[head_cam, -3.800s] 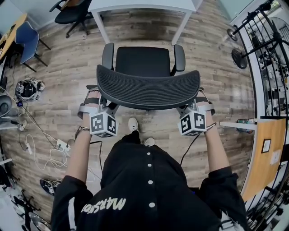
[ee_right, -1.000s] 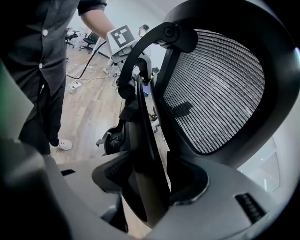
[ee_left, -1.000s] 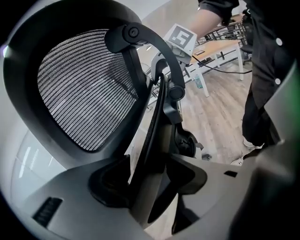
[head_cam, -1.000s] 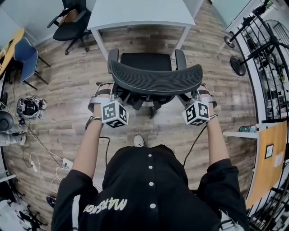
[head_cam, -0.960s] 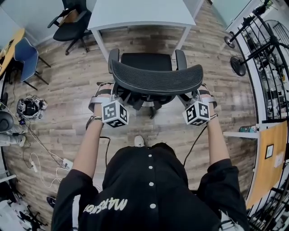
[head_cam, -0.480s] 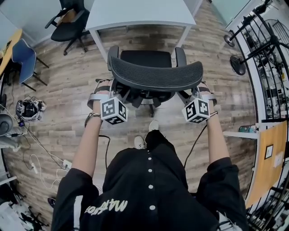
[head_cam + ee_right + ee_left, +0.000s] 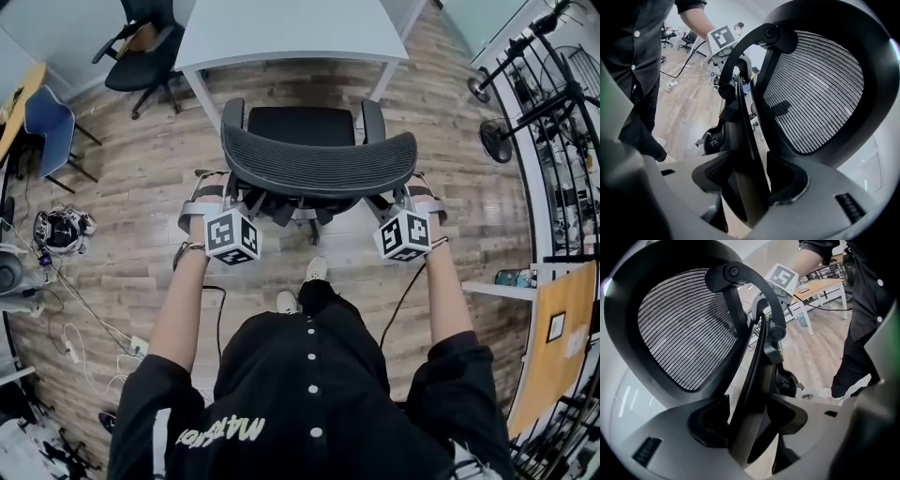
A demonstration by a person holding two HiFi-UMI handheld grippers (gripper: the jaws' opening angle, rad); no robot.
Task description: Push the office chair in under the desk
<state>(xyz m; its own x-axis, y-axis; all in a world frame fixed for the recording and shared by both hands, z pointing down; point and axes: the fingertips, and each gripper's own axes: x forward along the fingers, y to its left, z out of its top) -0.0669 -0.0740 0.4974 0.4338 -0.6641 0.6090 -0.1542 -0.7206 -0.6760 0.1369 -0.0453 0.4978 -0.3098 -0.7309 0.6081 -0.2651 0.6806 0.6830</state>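
Wood-plank floor point(image 7: 122, 187) runs through the room. At far left stand a blue chair point(image 7: 45, 111) and a black chair point(image 7: 141, 42), with cables point(image 7: 103, 319) loose on the planks. The left gripper point(image 7: 749, 420) is clamped on the chair point(image 7: 319, 164) back's frame. The chair stands at centre, just short of the white desk point(image 7: 291, 28), seat facing it, not yet under. The right gripper point(image 7: 743, 180) is clamped on the frame's other side. Black stands point(image 7: 525, 84) and an orange table point(image 7: 553, 337) line the right edge.
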